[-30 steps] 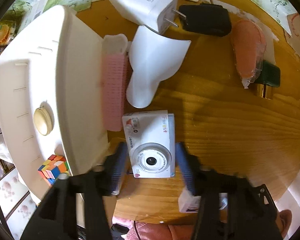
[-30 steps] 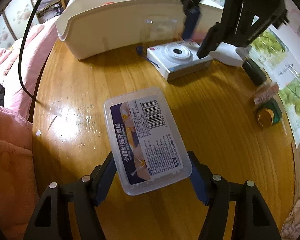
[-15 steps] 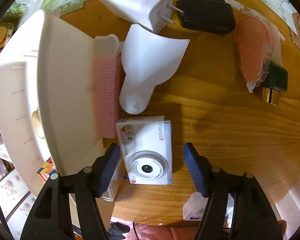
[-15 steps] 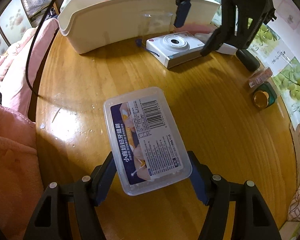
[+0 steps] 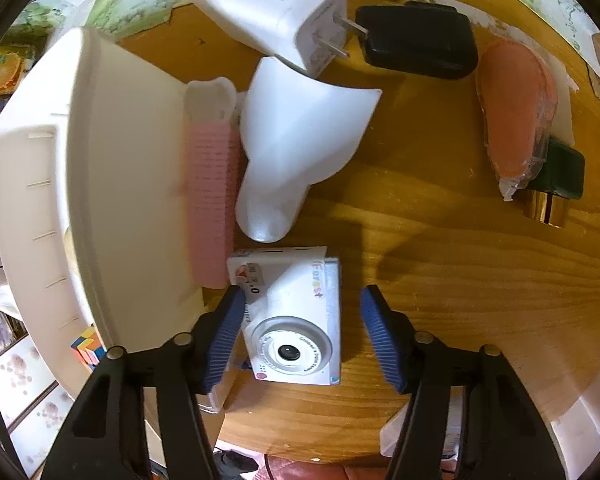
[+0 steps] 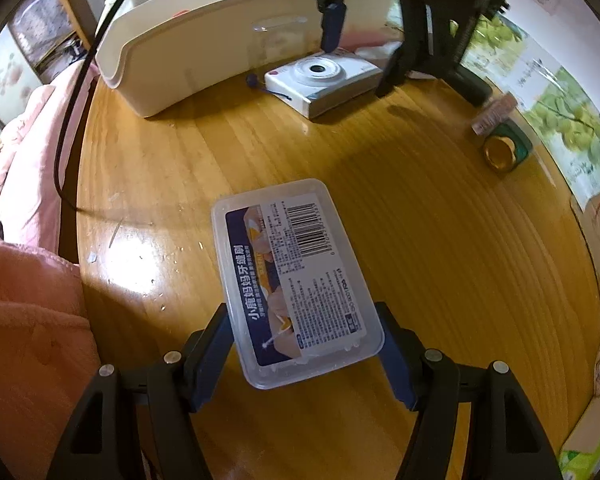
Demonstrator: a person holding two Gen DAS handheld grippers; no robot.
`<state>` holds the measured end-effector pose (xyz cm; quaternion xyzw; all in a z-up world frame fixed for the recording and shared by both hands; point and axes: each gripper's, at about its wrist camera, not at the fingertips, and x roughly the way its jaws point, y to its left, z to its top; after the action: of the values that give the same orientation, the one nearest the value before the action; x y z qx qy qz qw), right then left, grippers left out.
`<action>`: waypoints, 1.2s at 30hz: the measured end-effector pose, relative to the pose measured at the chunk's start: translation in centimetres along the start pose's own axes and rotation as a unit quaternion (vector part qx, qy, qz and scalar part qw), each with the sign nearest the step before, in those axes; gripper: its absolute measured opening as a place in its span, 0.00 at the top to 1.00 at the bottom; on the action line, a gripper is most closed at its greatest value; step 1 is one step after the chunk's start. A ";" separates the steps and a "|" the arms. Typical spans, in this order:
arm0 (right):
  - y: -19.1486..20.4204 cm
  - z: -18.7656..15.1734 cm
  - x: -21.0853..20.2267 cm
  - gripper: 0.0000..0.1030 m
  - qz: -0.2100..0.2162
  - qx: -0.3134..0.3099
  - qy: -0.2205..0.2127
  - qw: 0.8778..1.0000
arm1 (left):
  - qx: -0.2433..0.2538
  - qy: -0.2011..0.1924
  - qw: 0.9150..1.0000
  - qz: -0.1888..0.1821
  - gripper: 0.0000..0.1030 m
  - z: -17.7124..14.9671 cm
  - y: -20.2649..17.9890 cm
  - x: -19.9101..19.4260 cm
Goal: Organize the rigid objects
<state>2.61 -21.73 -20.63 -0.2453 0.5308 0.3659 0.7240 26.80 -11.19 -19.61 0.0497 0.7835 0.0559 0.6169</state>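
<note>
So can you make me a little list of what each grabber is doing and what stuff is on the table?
left gripper: fingers closing around the white toy camera, gap on one side
right gripper: fingers clamped on the clear plastic box
bin: cream storage bin behind the camera
near the camera: pink hair roller, white scoop
further off: white charger, black case
table: round wooden table

Both my tongs match: left tongs (image 5: 302, 330) and right tongs (image 6: 306, 354) have matte black angular arms with triangular cutouts, silver screw heads at the joints, and ribbed blue pads (image 5: 222, 340) on the inner faces. Black cable (image 6: 74, 92) trails off.
</note>
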 end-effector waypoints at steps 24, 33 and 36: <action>-0.4 0.0 -1.6 0.34 -0.005 0.013 0.002 1.000 | 0.019 0.012 0.999 0.026 0.26 -2.9 -0.9 1.0; -0.4 -0.5 -2.1 0.34 -0.010 0.024 0.001 1.000 | 0.015 -0.012 0.998 0.054 0.42 -4.0 -1.1 0.9; -0.4 -0.5 -2.1 0.34 -0.009 0.027 0.002 1.000 | 0.020 -0.021 0.998 0.049 0.42 -4.7 -1.0 0.8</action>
<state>2.24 -22.93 -18.84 -0.2312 0.5400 0.3447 0.7322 22.01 -12.15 -19.44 0.1015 0.7676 0.0698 0.6290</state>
